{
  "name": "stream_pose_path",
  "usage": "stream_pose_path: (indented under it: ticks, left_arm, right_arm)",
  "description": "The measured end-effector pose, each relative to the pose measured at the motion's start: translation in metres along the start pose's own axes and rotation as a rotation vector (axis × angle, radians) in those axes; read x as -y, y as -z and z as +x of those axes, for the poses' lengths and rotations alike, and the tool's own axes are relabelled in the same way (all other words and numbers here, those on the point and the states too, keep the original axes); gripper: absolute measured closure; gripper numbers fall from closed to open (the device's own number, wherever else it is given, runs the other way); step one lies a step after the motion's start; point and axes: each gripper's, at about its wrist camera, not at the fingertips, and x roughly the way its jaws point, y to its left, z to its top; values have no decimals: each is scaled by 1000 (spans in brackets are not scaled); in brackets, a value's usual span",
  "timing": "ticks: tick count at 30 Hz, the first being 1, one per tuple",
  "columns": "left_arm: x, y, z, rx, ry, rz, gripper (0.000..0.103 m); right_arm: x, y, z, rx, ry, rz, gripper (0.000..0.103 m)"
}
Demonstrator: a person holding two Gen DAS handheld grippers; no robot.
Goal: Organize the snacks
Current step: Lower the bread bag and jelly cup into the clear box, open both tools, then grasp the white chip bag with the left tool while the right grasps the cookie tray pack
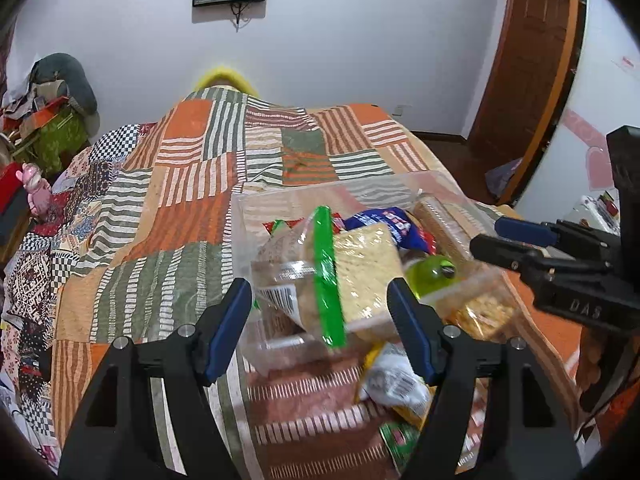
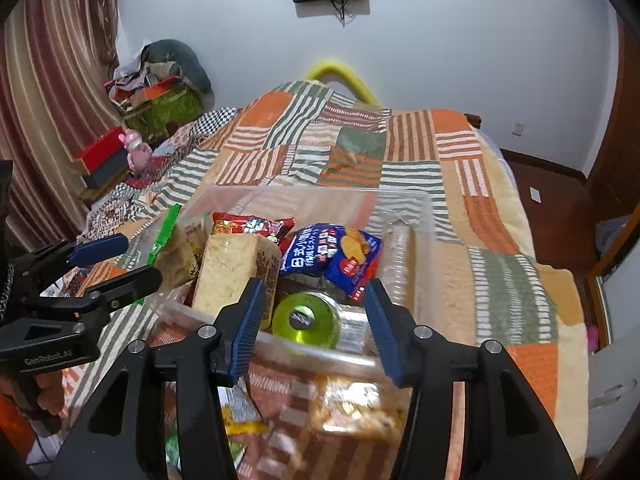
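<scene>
Snacks already crowd the clear bin on the bed; left gripper gapes empty around the zip bag. Right view: right gripper parted, empty, over the green lid; loose packets remain at the bed's near edge.

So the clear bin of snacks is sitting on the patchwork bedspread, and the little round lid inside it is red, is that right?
Not quite. The clear bin does sit on the patchwork bedspread, but the round lid inside it is green, not red. The right wrist view shows it plainly.
</scene>
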Motion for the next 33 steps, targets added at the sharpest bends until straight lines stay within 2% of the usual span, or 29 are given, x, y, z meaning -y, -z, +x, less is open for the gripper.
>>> stream_pose_path:
  ticks: [6,10,15,22,25,33]
  left_arm:
    - [8,18,-14,-25,15,15,33]
    - [14,32,-10,-59,23,16,33]
    - [20,49,3,-119,42,-14,33]
    - [37,54,27,-177,73,-4,33]
    - [45,54,39,-196,58,21,33]
    - [57,57,62,-248,90,63,33]
  right_arm:
    - [15,13,-22,14,18,21,45]
    - [25,24,-29,8,38,37,35]
    - [36,43,-30,-25,45,65,33]
    - [39,61,-21,-71,36,91,30]
    - [38,65,-13,-86,33,85,27]
    - [28,67,8,-124,38,61,18]
